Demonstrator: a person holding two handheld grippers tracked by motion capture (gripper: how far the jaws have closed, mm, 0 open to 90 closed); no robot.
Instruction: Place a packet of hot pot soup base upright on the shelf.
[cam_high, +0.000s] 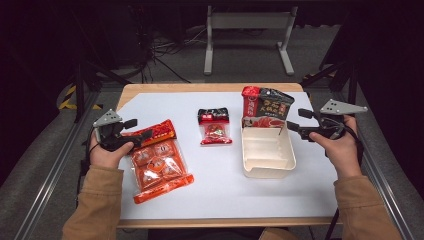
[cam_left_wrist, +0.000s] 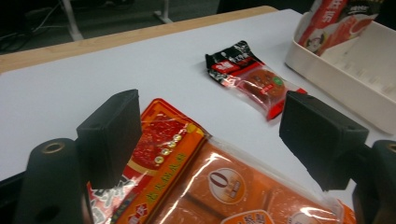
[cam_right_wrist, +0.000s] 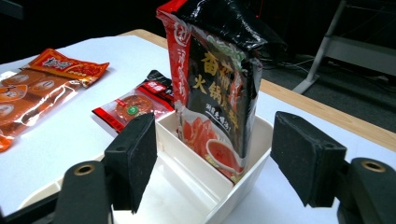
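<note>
Three food packets and one white bin (cam_high: 267, 165) on the white table cover (cam_high: 220, 185).

Packet count: one large orange packet (cam_high: 157, 161) at the left, one small red-and-black packet (cam_high: 214, 126) in the middle, one tall red-and-black packet (cam_high: 266, 107) standing upright at the far end of the bin. The tall packet carries yellow Chinese characters, 番茄 over 火锅; smaller print is unreadable. The orange packet's label writing is too blurred to read.

Left gripper (cam_high: 136, 131): jaws spread, nothing pinched, tips over the top end of the orange packet. Right gripper (cam_high: 295, 120): jaws spread, empty, just beside the bin's far right edge.
</note>
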